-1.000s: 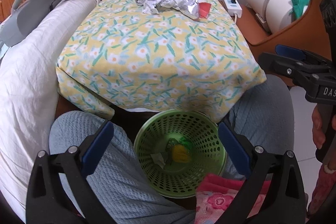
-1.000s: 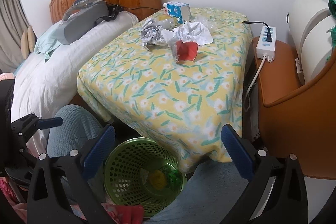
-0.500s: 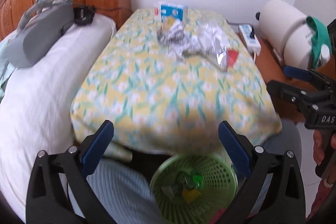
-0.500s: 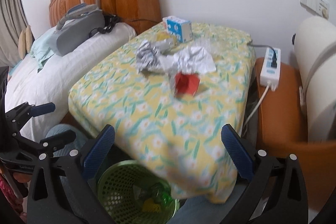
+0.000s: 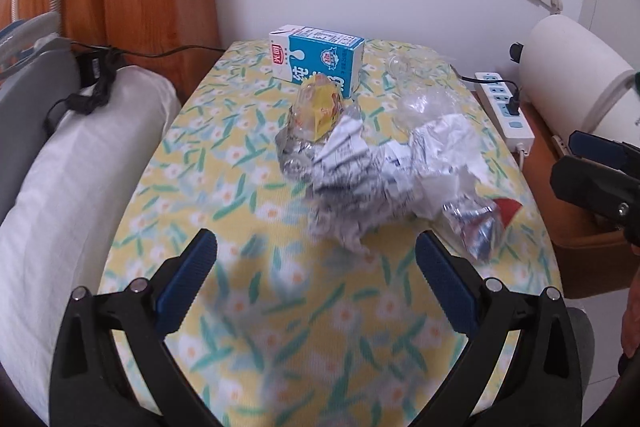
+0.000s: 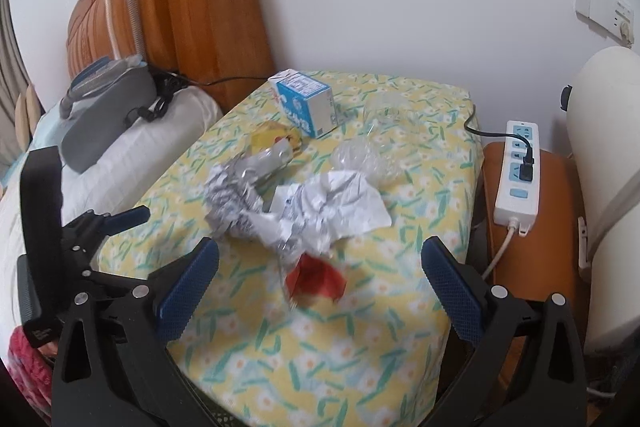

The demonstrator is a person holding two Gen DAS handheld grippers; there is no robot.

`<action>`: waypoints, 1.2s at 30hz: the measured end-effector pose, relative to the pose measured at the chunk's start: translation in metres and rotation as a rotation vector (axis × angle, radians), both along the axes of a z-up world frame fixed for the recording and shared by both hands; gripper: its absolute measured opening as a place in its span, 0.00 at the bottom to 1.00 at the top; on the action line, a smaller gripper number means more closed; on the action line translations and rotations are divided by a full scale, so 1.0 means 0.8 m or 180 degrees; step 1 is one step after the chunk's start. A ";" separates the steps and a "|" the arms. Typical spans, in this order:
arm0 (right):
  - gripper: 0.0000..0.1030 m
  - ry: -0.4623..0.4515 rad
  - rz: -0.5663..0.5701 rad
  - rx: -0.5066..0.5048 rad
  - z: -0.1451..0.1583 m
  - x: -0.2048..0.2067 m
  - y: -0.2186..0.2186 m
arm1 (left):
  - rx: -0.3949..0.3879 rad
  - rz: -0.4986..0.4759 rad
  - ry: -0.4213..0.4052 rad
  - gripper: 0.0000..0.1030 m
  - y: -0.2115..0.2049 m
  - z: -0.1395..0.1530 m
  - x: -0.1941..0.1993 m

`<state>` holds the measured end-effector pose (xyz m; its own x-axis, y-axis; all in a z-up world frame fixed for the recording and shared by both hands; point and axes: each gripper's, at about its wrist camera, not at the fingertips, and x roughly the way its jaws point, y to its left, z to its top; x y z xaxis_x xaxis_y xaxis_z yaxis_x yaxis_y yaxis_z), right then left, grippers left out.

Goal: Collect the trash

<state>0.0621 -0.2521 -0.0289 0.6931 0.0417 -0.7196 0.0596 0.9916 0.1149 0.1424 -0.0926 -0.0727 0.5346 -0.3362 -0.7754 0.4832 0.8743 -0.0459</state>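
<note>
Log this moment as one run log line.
stage: approaching trash | left tool: open, empty | right tool: open, empty | crumpled paper, milk carton: on table

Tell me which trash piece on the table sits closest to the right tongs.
The red wrapper, lying at the near end of the pile, just ahead of the open right tongs. The crumpled white paper, foil and milk carton lie farther back.

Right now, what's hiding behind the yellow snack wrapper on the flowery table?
Behind the yellow wrapper stands a blue and white milk carton. The wrapper covers the carton's lower front, so the print there is hidden. Behind the carton is only white wall.
</note>
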 end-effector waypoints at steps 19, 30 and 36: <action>0.97 0.0061 0.0020 0.0240 -0.025 0.014 -0.024 | -0.0283 -0.0127 0.0227 0.46 -0.019 -0.021 0.027; 0.97 0.0225 0.0093 0.0559 -0.025 0.030 -0.025 | -0.0423 0.0172 0.0133 0.46 0.030 0.010 0.001; 0.97 0.0438 0.0253 0.0293 -0.030 0.055 0.011 | -0.0412 0.0357 0.0117 0.46 0.064 0.020 -0.018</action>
<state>0.1059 -0.2431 -0.0525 0.5802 0.1624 -0.7981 0.0029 0.9795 0.2015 0.1280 -0.0414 -0.0564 0.5465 -0.3744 -0.7491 0.3790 0.9082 -0.1775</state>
